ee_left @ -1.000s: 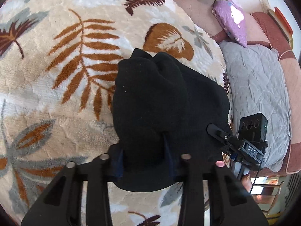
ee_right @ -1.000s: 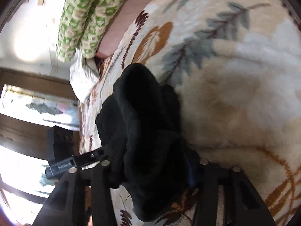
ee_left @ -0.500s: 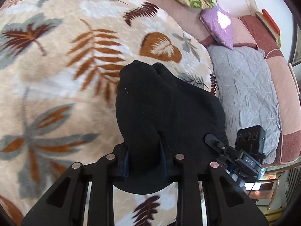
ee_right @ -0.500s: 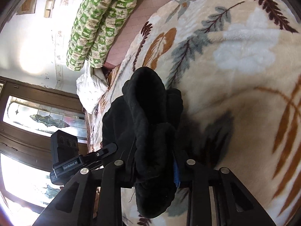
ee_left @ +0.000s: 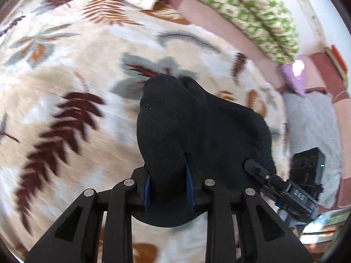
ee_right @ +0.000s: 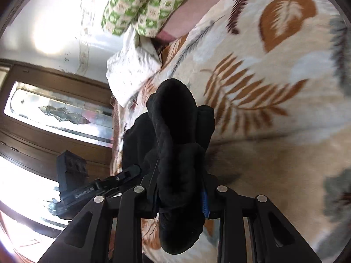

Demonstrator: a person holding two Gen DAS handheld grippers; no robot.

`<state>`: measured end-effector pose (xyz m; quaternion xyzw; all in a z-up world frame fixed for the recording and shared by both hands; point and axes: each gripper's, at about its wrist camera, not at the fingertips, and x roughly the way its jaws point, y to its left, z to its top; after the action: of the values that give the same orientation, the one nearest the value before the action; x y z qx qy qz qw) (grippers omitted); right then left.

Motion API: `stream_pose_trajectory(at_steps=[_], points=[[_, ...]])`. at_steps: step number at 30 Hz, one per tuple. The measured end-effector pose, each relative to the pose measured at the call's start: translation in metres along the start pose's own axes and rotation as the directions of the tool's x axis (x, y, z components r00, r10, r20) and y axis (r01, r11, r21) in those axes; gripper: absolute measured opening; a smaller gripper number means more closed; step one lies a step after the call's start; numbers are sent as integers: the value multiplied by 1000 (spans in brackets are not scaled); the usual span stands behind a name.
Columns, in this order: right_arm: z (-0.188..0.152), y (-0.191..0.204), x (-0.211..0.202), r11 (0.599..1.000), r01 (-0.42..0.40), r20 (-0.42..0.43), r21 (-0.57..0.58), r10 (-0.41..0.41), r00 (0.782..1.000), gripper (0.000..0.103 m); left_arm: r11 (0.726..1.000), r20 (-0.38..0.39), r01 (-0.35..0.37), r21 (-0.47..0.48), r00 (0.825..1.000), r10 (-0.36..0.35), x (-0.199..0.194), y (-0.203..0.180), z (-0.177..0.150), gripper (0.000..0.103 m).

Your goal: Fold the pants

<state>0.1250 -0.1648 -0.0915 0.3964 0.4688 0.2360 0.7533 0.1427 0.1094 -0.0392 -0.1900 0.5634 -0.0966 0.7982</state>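
The black pants (ee_left: pixel 197 131) are a thick, fleecy bundle, matte and soft-edged, bunched into rounded humps above a plush leaf-print blanket (ee_left: pixel 65 87). The left gripper (ee_left: pixel 168 188) has its two blue-lined fingers closed onto a fat fold of the fabric, which bulges up past the fingertips and sags in a rounded lobe below them. The right gripper (ee_right: pixel 181 195) likewise pinches a heavy wad of the same pants (ee_right: pixel 175 142); the cloth here shows a ribbed, rope-like seam edge and hangs down between the black finger arms. In the left wrist view the right gripper (ee_left: pixel 267 179) reaches into the bundle's far side, its tip buried in the fabric.

The blanket (ee_right: pixel 274 87) is cream with rust-brown ferns, grey leaves and dark maroon fronds, its pile blurred in places. Beyond it lie a green-and-cream patterned pillow (ee_left: pixel 245 13), a white pillow (ee_right: pixel 131 74), a purple cushion (ee_left: pixel 294 76) and a grey quilted mat (ee_left: pixel 313 120). A dark wooden window frame (ee_right: pixel 54 109) fills the right wrist view's left side.
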Motion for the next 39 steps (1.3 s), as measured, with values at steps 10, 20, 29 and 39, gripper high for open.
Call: stream_pose_trajectory(at_steps=[10,20,29,39], points=[[0,-10,-5,987,161,108,7,-161,981,56,994,20,-85,73,996,84,7,12,-3,47],[-39,53,-72,941,319,234,-114,-287,929,76,958,142,-268,98,957,253,-36,10,-37,47],[-114,99,-55,750,605,284,-268,-538,794,97,929,178,-360,89,923,341,-41,9,-92,47],[-152,117,-54,673,664,349,-327,-567,746,101,879,246,-468,92,866,435,-40,1,-129,48]])
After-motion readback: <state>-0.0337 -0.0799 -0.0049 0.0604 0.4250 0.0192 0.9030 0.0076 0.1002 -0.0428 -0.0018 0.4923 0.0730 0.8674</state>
